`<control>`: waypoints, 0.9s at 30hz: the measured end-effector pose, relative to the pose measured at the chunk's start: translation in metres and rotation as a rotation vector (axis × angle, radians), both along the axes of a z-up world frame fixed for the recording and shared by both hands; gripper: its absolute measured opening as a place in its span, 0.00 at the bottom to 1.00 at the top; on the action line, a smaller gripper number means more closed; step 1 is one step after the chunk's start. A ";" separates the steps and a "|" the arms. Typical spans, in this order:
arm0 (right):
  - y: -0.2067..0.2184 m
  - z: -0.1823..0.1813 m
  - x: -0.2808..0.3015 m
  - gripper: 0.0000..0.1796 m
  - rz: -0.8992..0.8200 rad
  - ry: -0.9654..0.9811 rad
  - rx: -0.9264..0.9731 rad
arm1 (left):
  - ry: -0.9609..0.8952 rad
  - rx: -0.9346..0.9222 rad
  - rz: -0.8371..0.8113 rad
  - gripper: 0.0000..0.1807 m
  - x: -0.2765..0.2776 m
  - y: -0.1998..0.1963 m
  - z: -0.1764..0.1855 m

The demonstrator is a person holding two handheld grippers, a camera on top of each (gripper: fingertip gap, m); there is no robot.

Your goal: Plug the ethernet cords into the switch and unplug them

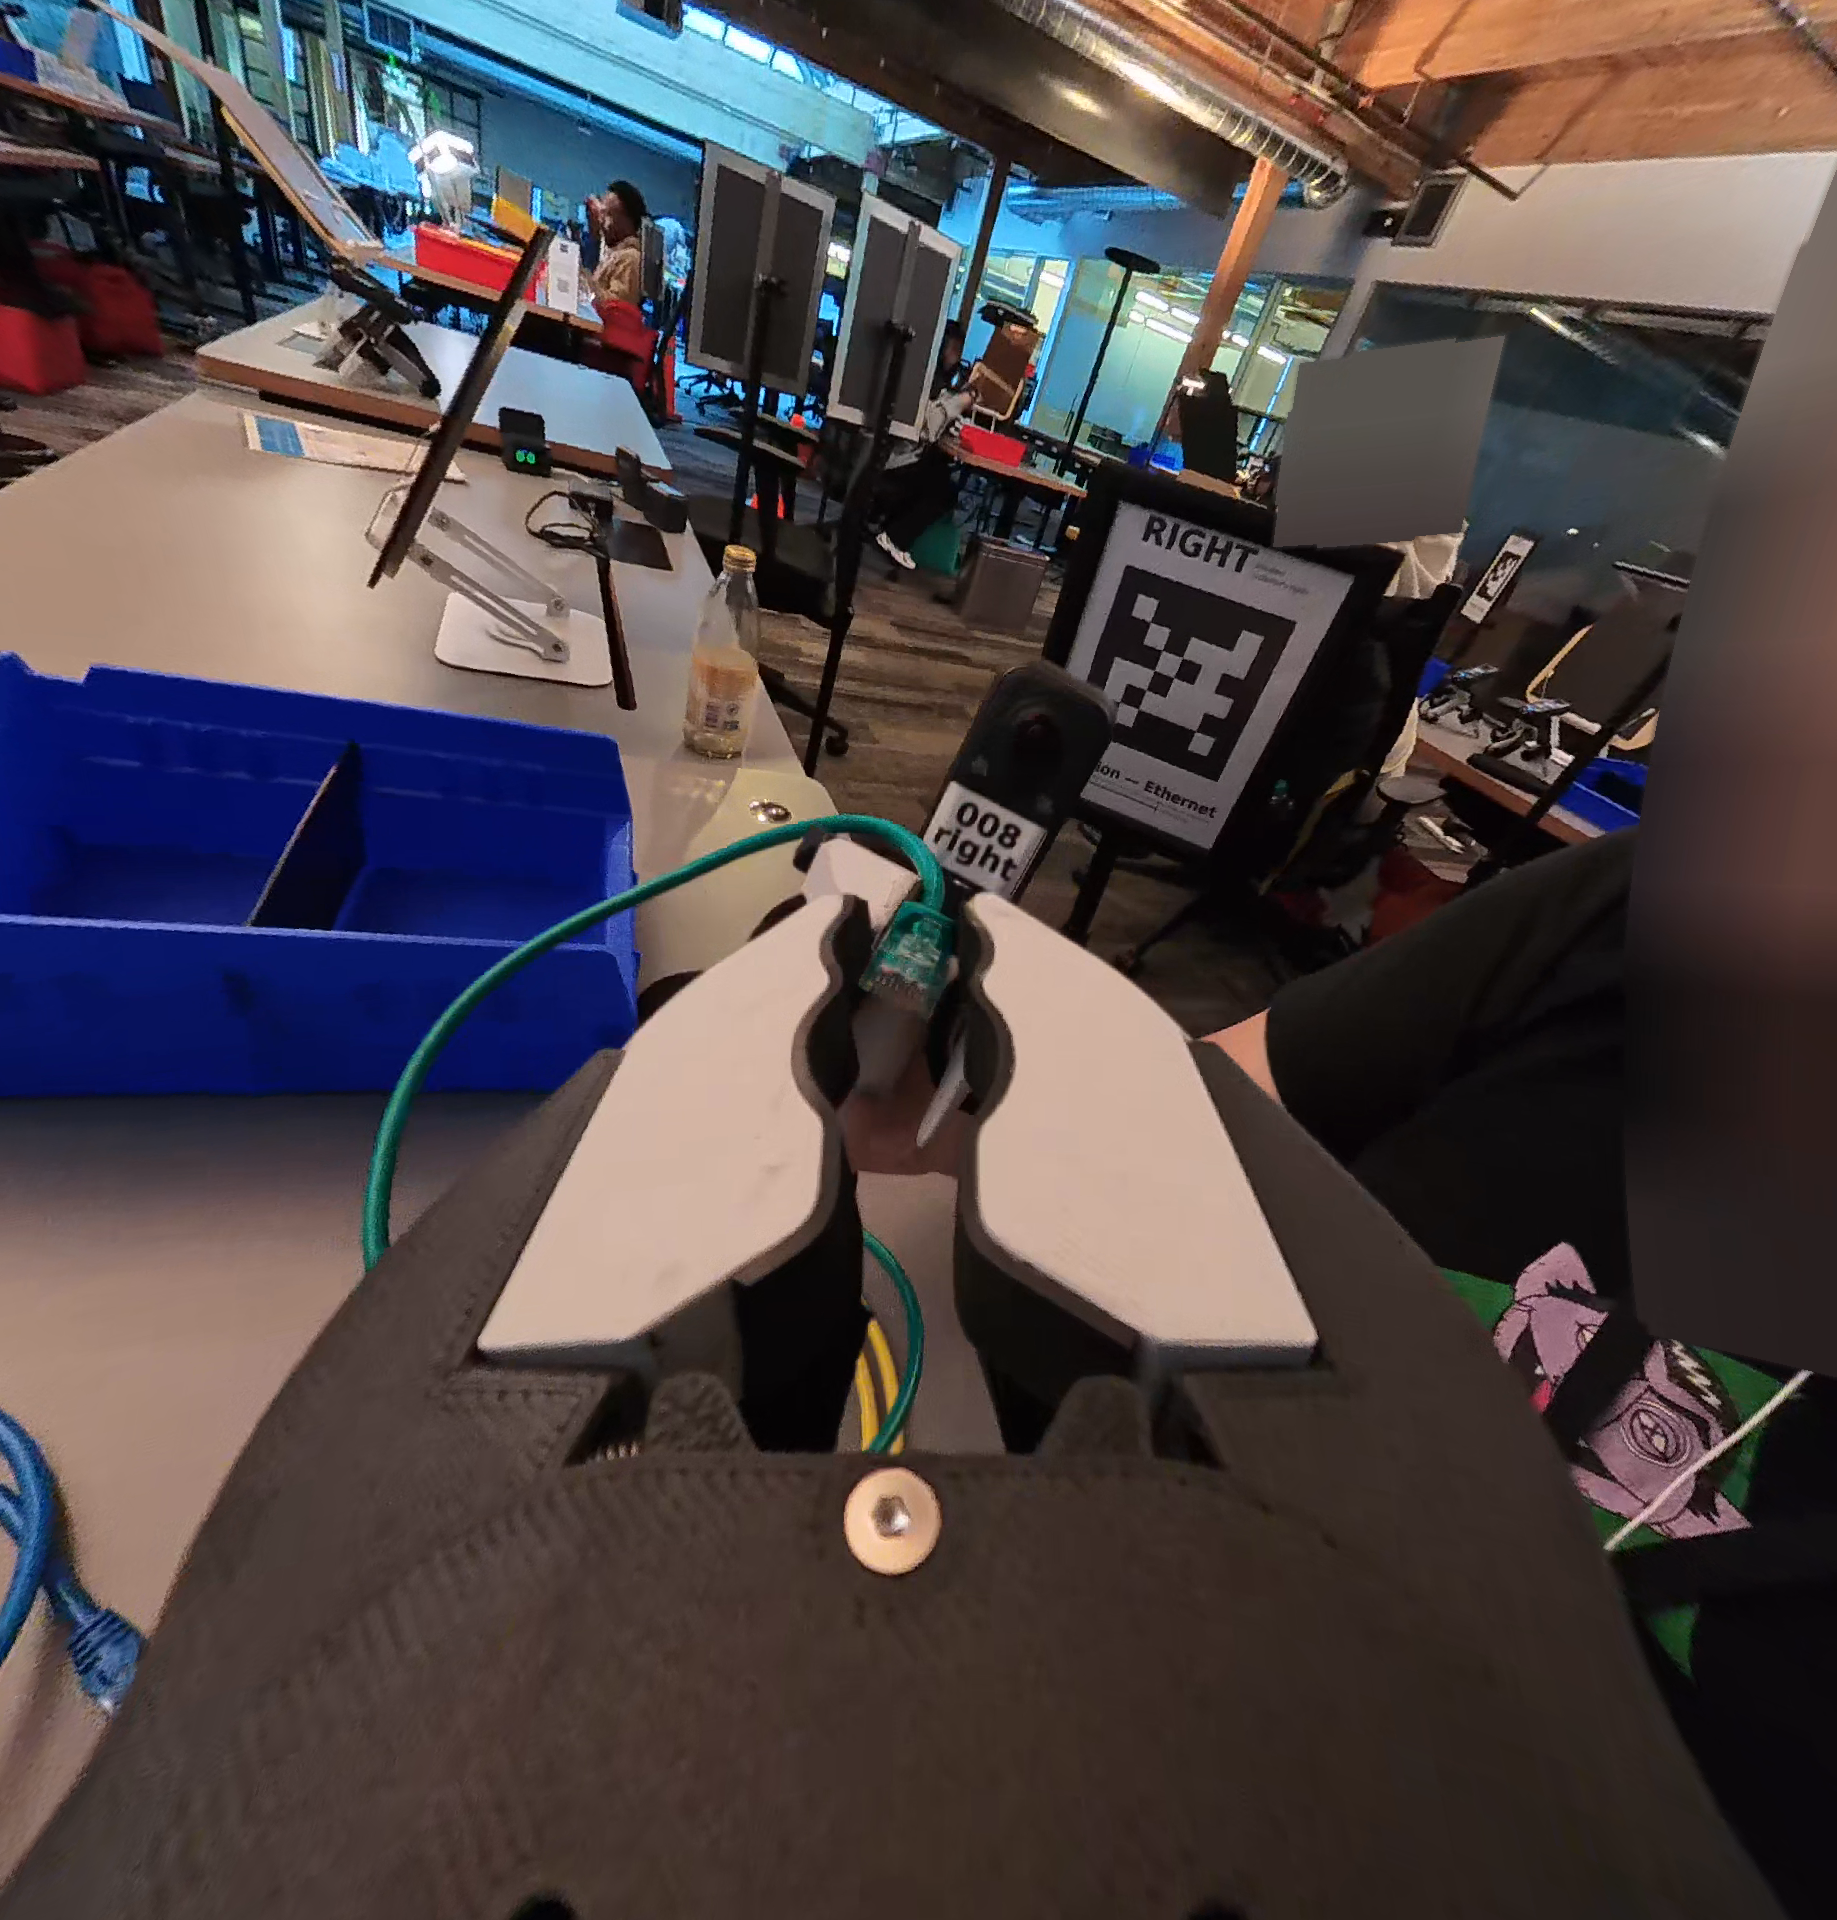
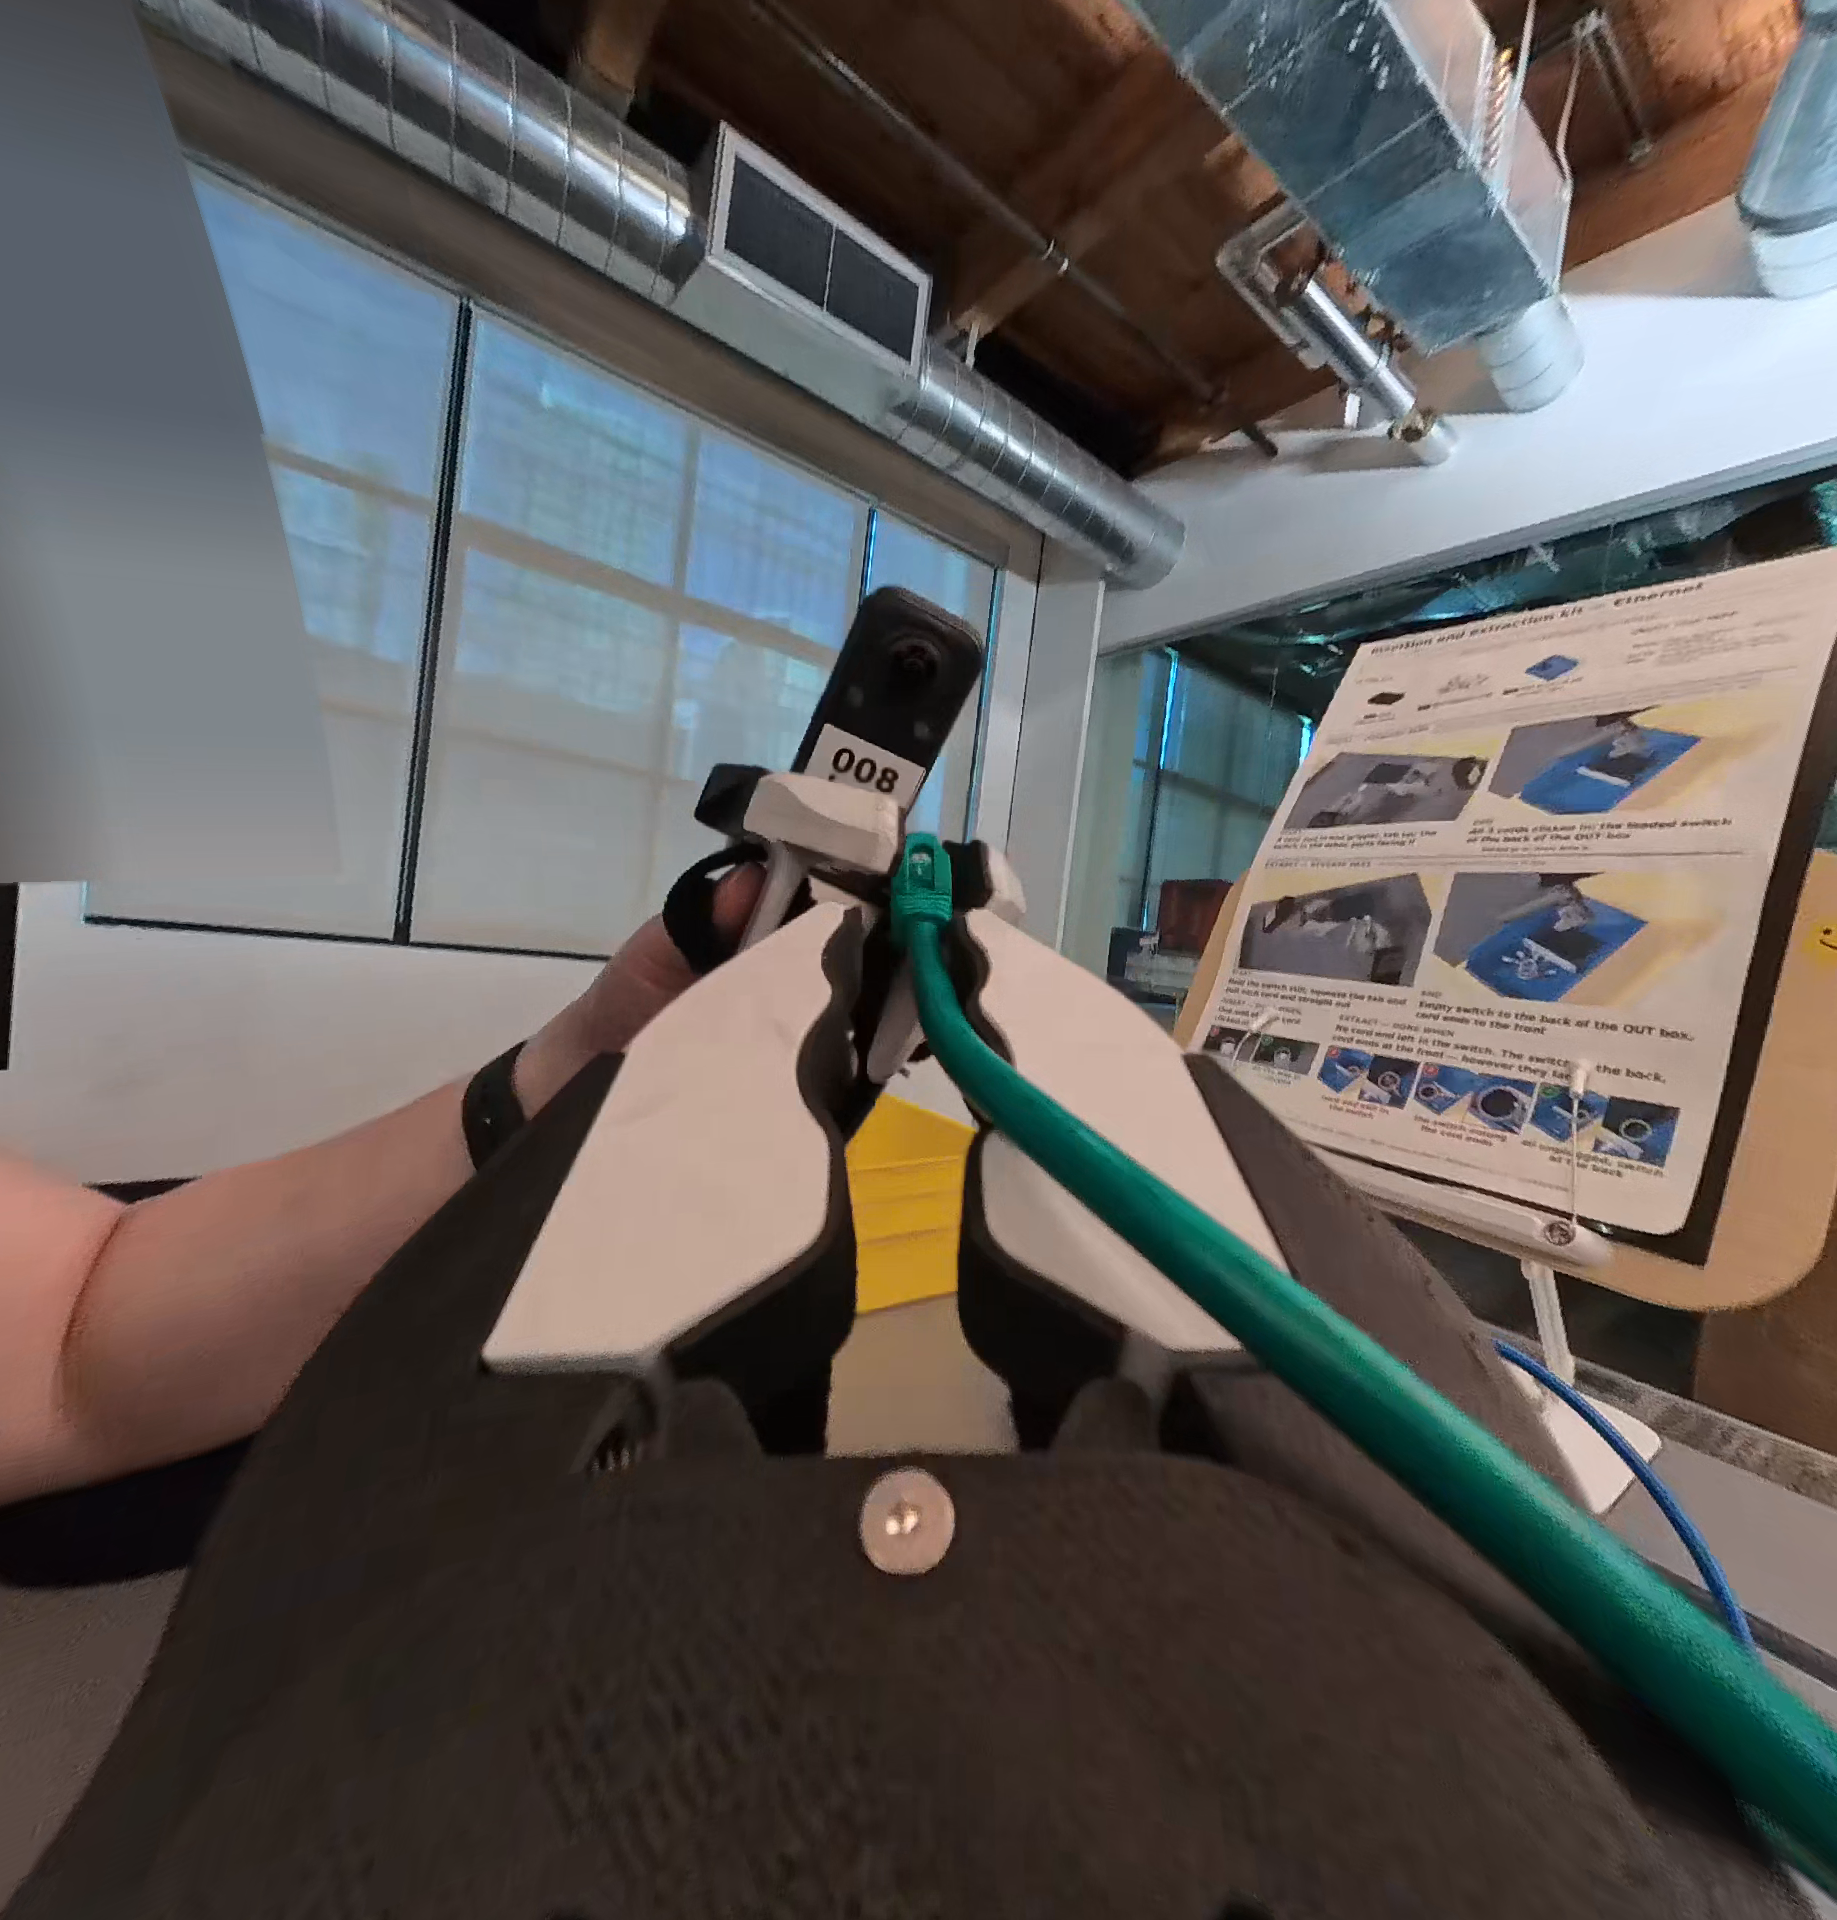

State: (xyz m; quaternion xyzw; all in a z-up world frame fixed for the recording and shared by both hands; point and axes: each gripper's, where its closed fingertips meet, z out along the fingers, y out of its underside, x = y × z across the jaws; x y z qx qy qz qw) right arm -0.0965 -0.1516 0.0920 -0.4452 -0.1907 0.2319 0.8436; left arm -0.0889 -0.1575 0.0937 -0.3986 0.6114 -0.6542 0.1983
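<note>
The green ethernet cord's plug (image 1: 903,951) sits between the tips of my left gripper (image 1: 906,925), which is shut on it above the table's near corner. The cord (image 1: 446,1029) loops left and down under the gripper. My right gripper (image 2: 909,935) faces the left one, turned crosswise, and is shut on the same green cord (image 2: 1309,1351) just behind the plug (image 2: 919,868). The cord trails off to the lower right. A blue ethernet cord (image 1: 20,1538) and a yellow cord (image 1: 872,1392) lie on the table. The switch is not in view.
A blue divided bin (image 1: 270,997) stands on the grey table (image 1: 166,582) to the left. A bottle (image 1: 725,665) and a tablet on a stand (image 1: 457,447) are behind it. An instruction board (image 2: 1516,935) and a yellow bin (image 2: 903,1195) are on the right gripper's side. A person stands close at the right. Only a small space, under 4 cm, lies between the two pairs of fingers.
</note>
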 end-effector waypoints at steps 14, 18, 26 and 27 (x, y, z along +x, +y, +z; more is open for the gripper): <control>0.008 -0.015 0.007 0.06 -0.072 -0.134 -0.090 | 0.060 0.028 0.013 0.09 0.008 0.003 -0.015; 0.012 -0.013 0.009 0.06 -0.144 -0.208 -0.089 | 0.054 0.178 0.176 0.19 0.008 0.028 -0.016; 0.032 0.035 0.038 0.06 -0.269 -0.408 -0.043 | 0.143 0.445 1.033 0.35 -0.045 0.199 -0.024; 0.035 0.044 0.042 0.06 -0.283 -0.432 -0.039 | 0.233 0.371 1.024 0.42 -0.045 0.208 -0.042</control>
